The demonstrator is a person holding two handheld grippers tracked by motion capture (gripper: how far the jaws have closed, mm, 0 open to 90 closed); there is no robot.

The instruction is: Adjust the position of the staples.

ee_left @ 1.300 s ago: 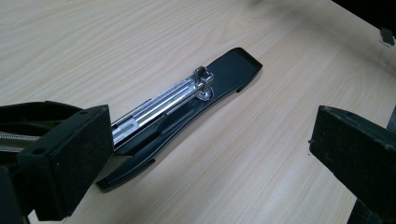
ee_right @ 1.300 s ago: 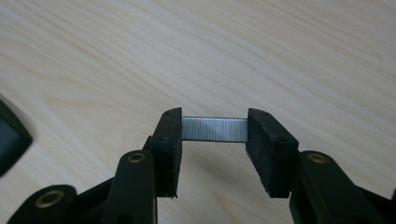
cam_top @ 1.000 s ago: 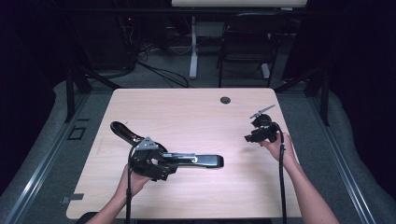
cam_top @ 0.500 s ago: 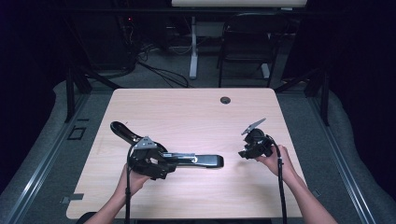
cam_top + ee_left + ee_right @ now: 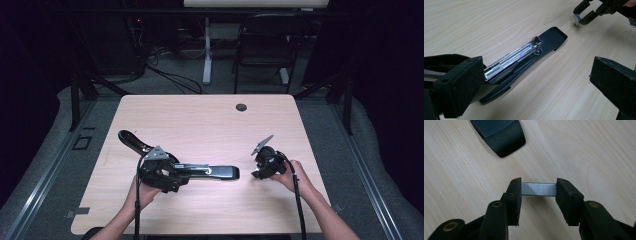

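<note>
A black stapler (image 5: 210, 171) lies folded open on the wooden table (image 5: 200, 125). Its metal staple channel (image 5: 516, 55) faces up and its cover (image 5: 131, 140) sticks out to the back left. My left gripper (image 5: 181, 177) rests at the stapler's hinge end. Its jaws stand wide: the left pad (image 5: 459, 87) is beside the stapler (image 5: 544, 42) and the right pad (image 5: 614, 82) is well clear of it. My right gripper (image 5: 256, 168) hovers just right of the stapler's tip (image 5: 499, 137). That right gripper (image 5: 538, 192) is shut on a strip of staples (image 5: 538, 189), and it appears too in the left gripper view (image 5: 586, 13).
A round cable hole (image 5: 241, 107) sits near the table's far edge. Beyond the table stand a chair (image 5: 262, 45) and a desk leg (image 5: 206, 55), with cables on the floor. Bare wood lies between the stapler and the far edge.
My right gripper has moved left and toward the table's near side with the staple strip, closing on the stapler's tip. The left gripper and the stapler have stayed put.
</note>
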